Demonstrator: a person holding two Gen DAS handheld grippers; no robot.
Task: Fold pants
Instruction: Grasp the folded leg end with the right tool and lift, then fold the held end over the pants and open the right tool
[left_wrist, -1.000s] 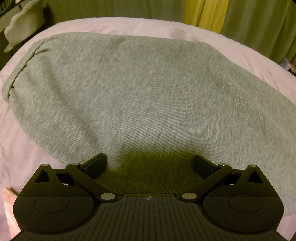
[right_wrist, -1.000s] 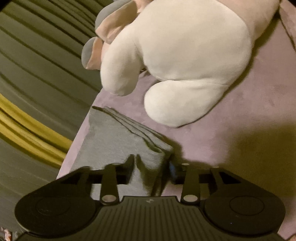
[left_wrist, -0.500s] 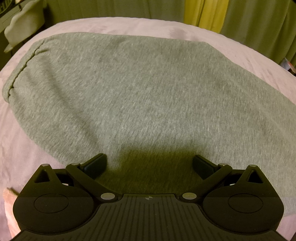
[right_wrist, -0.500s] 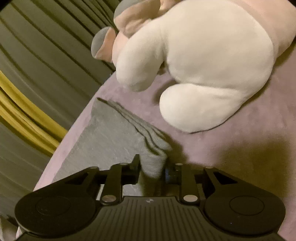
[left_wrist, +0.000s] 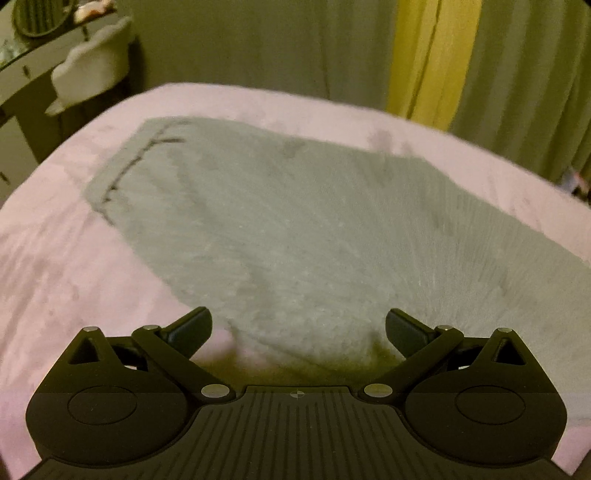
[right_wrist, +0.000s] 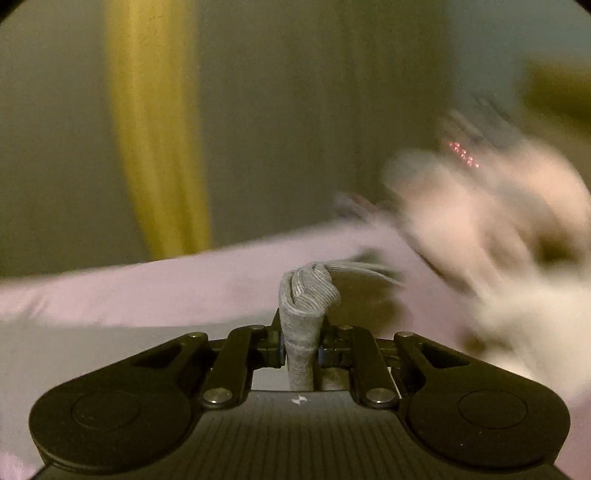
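Left view has pulled back: the left gripper (left_wrist: 297, 332) hangs wide open over the near edge of the pants (left_wrist: 295, 229), which run lengthwise away across the bed (left_wrist: 55, 258). Right view, blurred: the right gripper (right_wrist: 301, 347), now lifted, pinches the bunched cuffs, ready to carry over.

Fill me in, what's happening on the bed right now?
A person is folding grey pants on a pink-sheeted bed. The right hand-held gripper is clamped on a bunched layered end of the fabric, lifted off the sheet; that view is motion-blurred. The left hand-held gripper is open above the spread part, holding nothing. A plush toy lies nearby.
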